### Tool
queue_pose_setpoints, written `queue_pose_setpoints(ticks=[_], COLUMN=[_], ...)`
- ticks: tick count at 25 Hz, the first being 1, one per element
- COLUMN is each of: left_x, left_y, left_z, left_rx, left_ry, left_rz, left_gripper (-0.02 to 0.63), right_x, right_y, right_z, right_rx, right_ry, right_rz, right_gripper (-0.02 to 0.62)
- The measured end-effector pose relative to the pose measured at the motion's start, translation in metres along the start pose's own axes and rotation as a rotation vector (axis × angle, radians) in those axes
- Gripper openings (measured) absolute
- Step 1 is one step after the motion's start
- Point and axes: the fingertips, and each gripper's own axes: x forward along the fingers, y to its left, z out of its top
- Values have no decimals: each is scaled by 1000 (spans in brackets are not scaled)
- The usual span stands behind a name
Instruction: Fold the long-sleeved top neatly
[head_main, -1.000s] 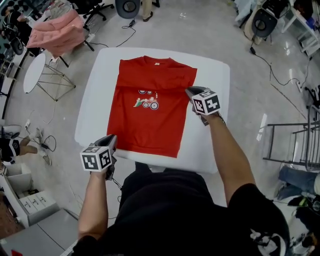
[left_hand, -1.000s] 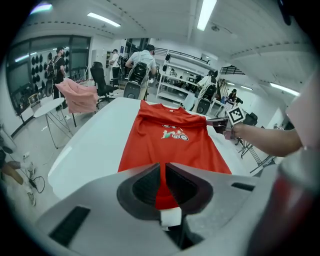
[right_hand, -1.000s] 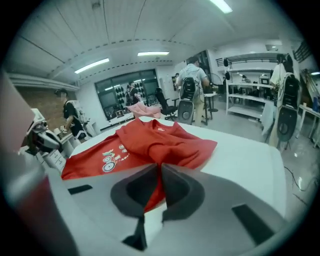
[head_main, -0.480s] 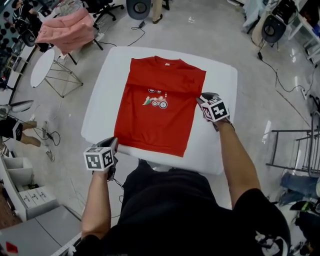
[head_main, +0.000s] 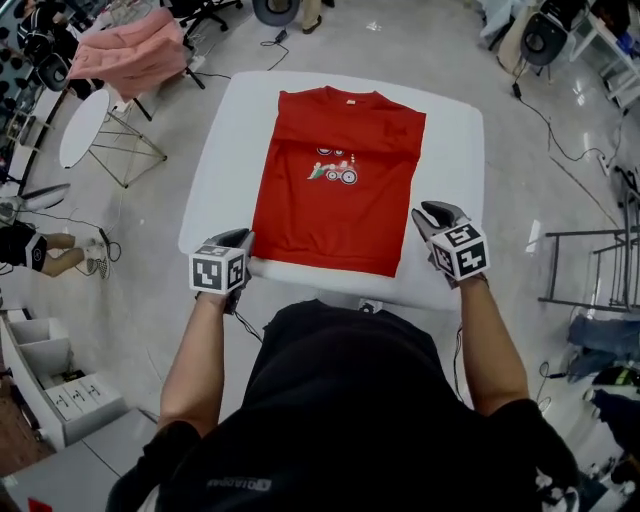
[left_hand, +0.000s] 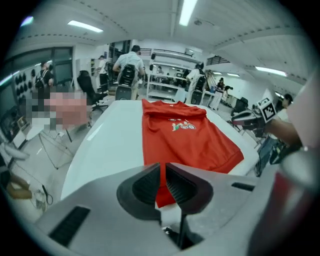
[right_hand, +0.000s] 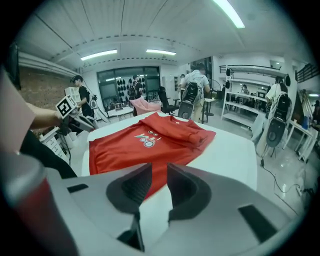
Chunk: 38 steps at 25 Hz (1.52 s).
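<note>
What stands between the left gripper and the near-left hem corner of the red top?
Nothing visible. The left gripper sits close beside the near-left hem corner of the red top, with only bare white table between them.

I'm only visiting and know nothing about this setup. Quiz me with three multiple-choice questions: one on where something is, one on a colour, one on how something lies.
1. The red top lies: A on the floor; B on the white table; C over a chair.
2. The cloth draped beyond the table is: A blue; B green; C pink.
3. The top is: A spread flat, print up; B crumpled; C hanging on a rack.
Answers: B, the tabletop shows white all round it; C, it is plainly pink; A, its print faces up.
</note>
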Motion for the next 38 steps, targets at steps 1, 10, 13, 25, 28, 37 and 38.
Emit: queue_pose_setpoints(ticks=[1,10,13,25,28,37,38], left_x=[3,15,14,19,24,32,32], left_y=[-5,-38,-32,-22,-21,-17,-15], left_z=[0,-36,-52,-82,-86,-85,-84], left_rx=[70,605,756,1146,1165,1126,1131], left_ry=[11,120,150,251,301,412,434], left_rz=[-25,-234,-245,-251,-259,-347,-355], left_gripper=[34,56,92,120,120,105,92], right_x=[-4,-4,-7,2,4,10,11], right_y=[14,126,144,138,139,131,130], right_z=[-5,-59,-82,-115,-121,-122,-121], right_rx=[-3,-201,-377,-742,-758,-590,-581], right_ry=[9,179,290,571,608,656,661], right_rz=[-2,39,17,23,74,259,278], right_gripper=[98,91,91,120,140,163,161])
